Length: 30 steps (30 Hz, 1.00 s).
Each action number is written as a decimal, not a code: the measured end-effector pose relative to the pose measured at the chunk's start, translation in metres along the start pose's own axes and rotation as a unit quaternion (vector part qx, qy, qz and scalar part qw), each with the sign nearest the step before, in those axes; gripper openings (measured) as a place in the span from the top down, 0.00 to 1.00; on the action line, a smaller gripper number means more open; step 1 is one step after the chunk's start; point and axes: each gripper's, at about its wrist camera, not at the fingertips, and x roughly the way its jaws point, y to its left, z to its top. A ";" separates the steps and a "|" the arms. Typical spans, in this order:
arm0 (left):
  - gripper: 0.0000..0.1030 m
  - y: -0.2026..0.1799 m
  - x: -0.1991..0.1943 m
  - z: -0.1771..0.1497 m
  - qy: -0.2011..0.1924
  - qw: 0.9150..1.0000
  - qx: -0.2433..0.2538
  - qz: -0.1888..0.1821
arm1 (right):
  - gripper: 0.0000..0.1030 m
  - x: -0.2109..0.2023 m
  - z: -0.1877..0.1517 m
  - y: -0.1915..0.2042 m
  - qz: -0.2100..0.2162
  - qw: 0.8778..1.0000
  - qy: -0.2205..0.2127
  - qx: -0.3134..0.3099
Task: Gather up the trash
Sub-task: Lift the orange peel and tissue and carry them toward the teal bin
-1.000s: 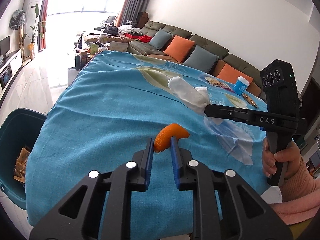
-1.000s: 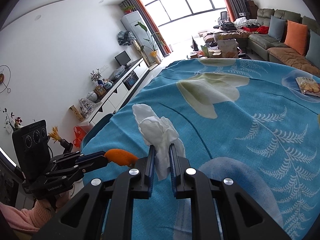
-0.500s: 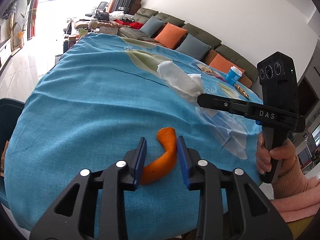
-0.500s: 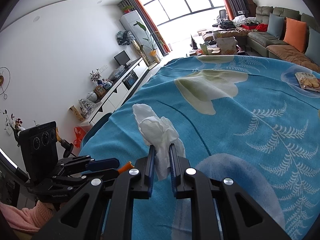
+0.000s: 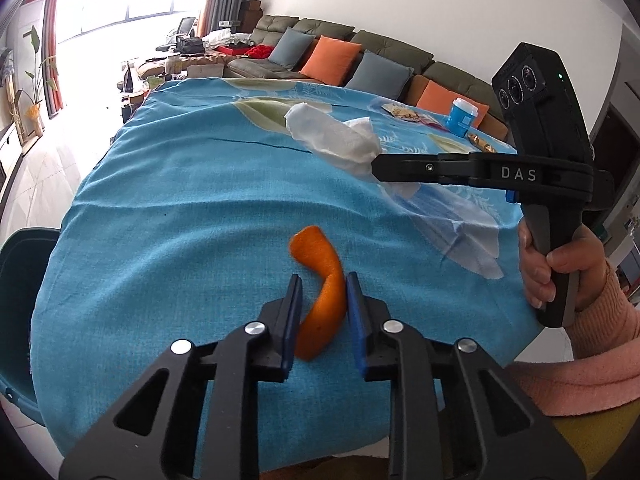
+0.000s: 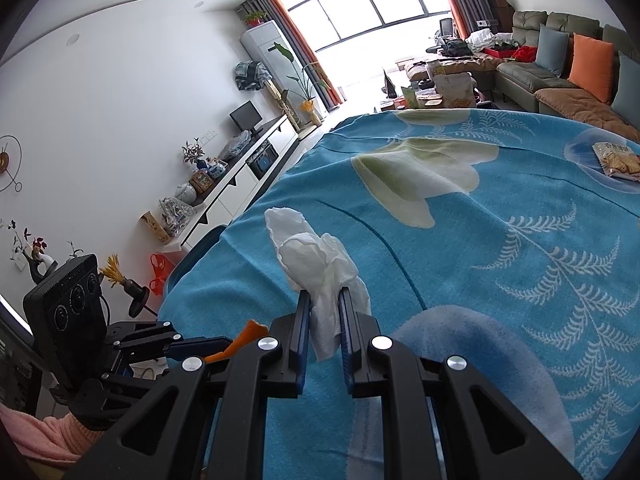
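While your left claw point(image 5: 320, 280) closes round it, orange peel point(image 5: 320, 288), curled, on the blue table point(image 5: 160, 200).
Light, stiff, slippery rind; pinch mid-strip, where a second ago you held its tip. Right claw point(image 6: 324, 304): unmoved, clamped on soft, featherweight tissue point(image 6: 316, 264), lifted off the table.

Blue leaf-print cloth point(image 5: 168, 208) over the counter; on it orange peel point(image 5: 320, 280), snack packet point(image 6: 616, 160), blue cup point(image 5: 460, 117).
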 end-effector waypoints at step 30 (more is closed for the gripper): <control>0.84 0.059 -0.077 -0.006 -0.076 0.989 -0.083 0.093 | 0.88 0.055 0.022 0.090 0.077 0.992 0.035 -0.094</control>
